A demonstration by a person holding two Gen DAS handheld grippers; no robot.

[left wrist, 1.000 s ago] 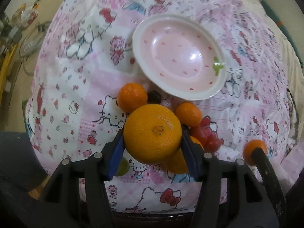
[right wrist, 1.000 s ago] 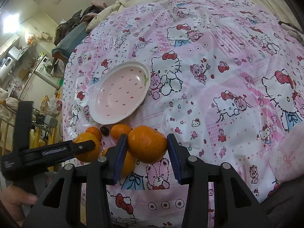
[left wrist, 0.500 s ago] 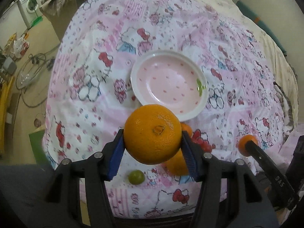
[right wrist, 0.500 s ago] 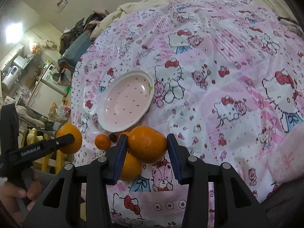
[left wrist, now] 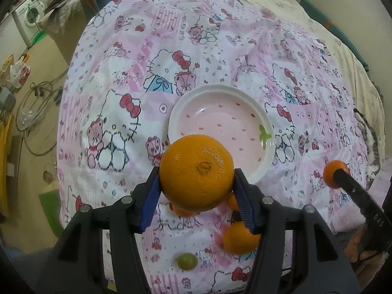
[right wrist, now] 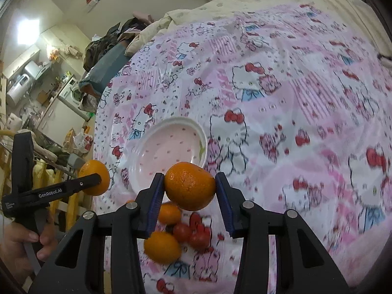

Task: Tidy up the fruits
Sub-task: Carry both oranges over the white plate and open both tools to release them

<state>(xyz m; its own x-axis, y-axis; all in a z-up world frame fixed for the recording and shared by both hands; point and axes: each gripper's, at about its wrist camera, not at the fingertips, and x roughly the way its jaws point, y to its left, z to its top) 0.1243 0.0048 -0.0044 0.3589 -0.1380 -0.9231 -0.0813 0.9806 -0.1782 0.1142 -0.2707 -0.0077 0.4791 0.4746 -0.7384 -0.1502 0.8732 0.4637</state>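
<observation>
pink cartoon-cat cloth (left wrist: pixel 220 49) under a plate (left wrist: pixel 254 174); cluttered room; each tongs (left wrist: pixel 196 191) (right wrist: pixel 189 187) clamped on an orange (left wrist: pixel 196 175) (right wrist: pixel 189 185)

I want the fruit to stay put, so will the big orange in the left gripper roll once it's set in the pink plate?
Probably a little. The big orange is round and smooth, so it may roll. The pink plate looks dished with a raised rim, which should likely stop it.

Plate (left wrist: pixel 265 161) bare, open above – loose fruit pile (right wrist: pixel 171 232) nearside.
</observation>
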